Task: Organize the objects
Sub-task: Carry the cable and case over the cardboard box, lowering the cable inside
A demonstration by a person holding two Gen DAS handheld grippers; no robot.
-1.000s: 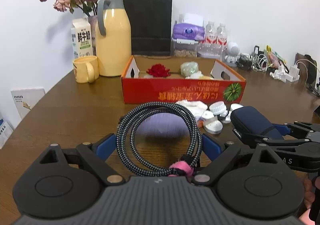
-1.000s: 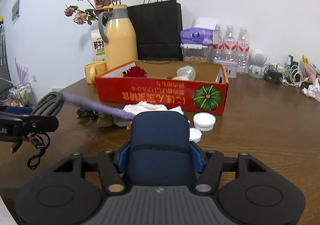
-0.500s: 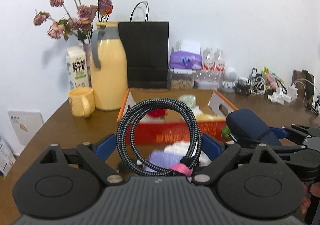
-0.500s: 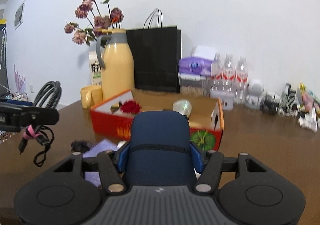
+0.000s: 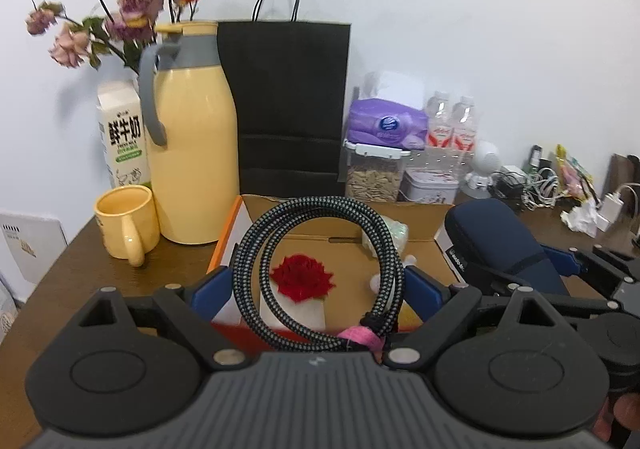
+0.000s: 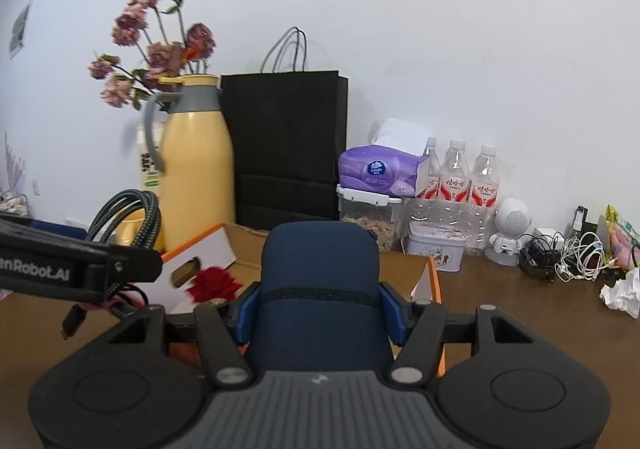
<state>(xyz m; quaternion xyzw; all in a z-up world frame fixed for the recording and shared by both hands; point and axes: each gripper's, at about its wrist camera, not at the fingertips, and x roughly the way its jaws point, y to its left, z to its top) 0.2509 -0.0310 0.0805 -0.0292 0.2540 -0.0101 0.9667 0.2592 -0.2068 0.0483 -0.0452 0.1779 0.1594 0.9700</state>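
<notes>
My left gripper [image 5: 316, 285] is shut on a coiled black-and-white braided cable [image 5: 256, 269] tied with a pink strap, held above the open red cardboard box [image 5: 344, 225]. The box holds a red fabric flower [image 5: 302, 277] and a pale wrapped item [image 5: 396, 233]. My right gripper [image 6: 320, 309] is shut on a dark blue zip case [image 6: 320, 269], also above the box [image 6: 434, 281]. The case shows at the right in the left wrist view [image 5: 496, 241]; the cable shows at the left in the right wrist view [image 6: 132, 217].
Behind the box stand a yellow thermos jug [image 5: 192, 153], a yellow mug [image 5: 124, 221], a milk carton [image 5: 122, 137], a black paper bag [image 5: 288, 101], a tissue pack [image 5: 384, 125], water bottles [image 6: 468, 185] and tangled chargers [image 6: 568, 253] at the right.
Both grippers rose from just over the table and moved forward, and now hold the cable and the case above the box. The clutter in front of the box has dropped out of view.
</notes>
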